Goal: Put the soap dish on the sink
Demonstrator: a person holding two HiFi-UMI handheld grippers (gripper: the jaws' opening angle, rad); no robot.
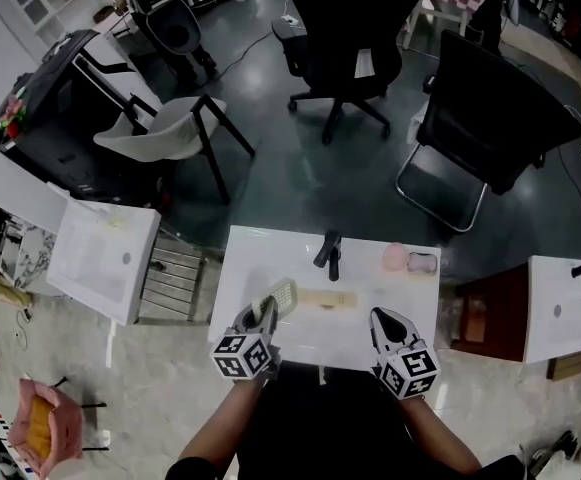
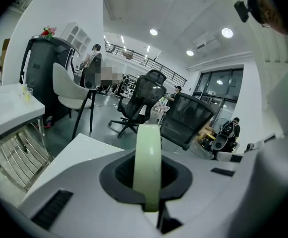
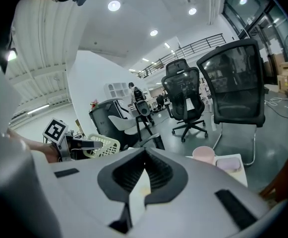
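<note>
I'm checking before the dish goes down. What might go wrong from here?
The left claw pinches the soap dish by one edge only, so it may tilt or slip. The tan block lies close beside the dish on the sink and may get knocked or landed on. The faucet stands just behind.

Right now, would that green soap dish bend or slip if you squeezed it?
Probably stiff: the soap dish looks unbent in the left gripper. Probably light: it's full of holes. Pinched by one edge, it might twist.
</note>
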